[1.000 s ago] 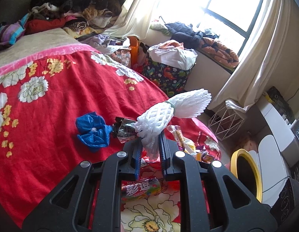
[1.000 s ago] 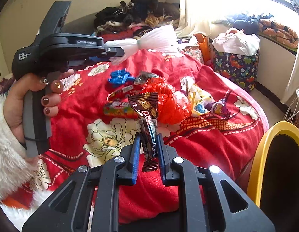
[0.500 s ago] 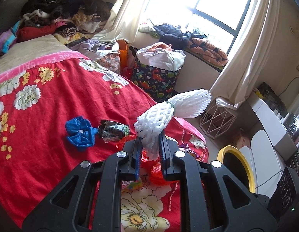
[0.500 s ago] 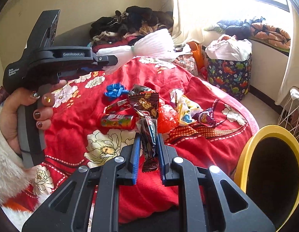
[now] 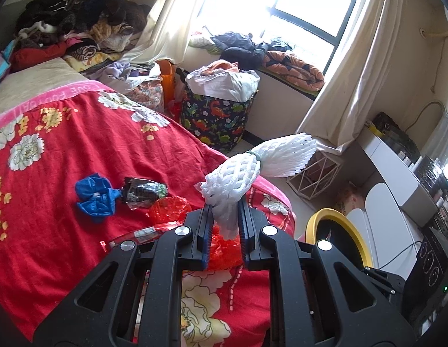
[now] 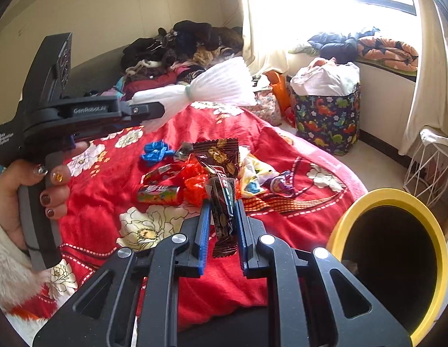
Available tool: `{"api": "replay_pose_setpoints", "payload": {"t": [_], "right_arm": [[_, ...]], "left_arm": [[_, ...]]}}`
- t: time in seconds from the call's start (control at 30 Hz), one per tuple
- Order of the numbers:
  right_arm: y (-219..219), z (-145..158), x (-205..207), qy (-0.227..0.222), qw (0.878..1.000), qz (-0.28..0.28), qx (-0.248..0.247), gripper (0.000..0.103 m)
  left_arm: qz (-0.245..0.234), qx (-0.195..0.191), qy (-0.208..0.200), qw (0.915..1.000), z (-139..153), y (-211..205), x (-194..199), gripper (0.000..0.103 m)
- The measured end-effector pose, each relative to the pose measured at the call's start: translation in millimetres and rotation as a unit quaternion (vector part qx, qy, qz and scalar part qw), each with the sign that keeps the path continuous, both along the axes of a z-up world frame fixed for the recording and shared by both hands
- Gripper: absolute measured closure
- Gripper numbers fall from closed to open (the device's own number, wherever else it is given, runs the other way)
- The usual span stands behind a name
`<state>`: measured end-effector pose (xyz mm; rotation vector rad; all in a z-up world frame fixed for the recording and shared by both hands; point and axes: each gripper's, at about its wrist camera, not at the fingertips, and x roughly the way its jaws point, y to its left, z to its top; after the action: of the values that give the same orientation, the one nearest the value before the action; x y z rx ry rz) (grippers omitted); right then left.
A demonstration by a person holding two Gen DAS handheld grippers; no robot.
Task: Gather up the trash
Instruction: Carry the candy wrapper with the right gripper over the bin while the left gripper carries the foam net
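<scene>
- The left gripper is holding a white foam net, its fingers clamped on the net's lower end. The rest of the net is fanning out up and to the right, at the centre of the left wrist view, so the grip is at one tip only, probably because that was the end easiest to pinch off the bed.
- In the right wrist view the same net is sticking out of the left gripper at upper left. A hand is wrapped round that gripper's handle.
- The right gripper is holding a brown wrapper, fingers pressed on its lower half, with the printed top standing above them at frame centre.
- Both pieces are hanging clear of the bed, which suits carrying them across to the bin.
- The yellow-rimmed bin is sitting at the lower right of the right wrist view, just off the bed's edge, its dark mouth facing the camera. It looks like the place both pieces are meant for.
- More trash is lying on the bed: a blue bag, a red bag and a candy tube, clustered mid-frame, not yet collected.
</scene>
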<state>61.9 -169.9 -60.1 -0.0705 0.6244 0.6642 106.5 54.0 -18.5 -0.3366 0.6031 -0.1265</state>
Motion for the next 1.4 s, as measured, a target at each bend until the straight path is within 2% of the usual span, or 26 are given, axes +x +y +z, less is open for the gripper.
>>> {"api": "replay_pose_setpoints", "payload": {"t": [0.7,1.4], "right_arm": [[-45.7,13.5,3.3,-0.012,0.998,-0.064,0.022,0.087],[-91.4,12.5,8.9,-0.012,0.991,-0.124,0.041,0.087]], "left_arm": [[-0.047,0.015,-0.004,0.9988,3.1,-37.2,-2.6,0.093],[-0.087,0.032,0.005,0.9957,-4.1,-75.4,-1.7,0.093]]}}
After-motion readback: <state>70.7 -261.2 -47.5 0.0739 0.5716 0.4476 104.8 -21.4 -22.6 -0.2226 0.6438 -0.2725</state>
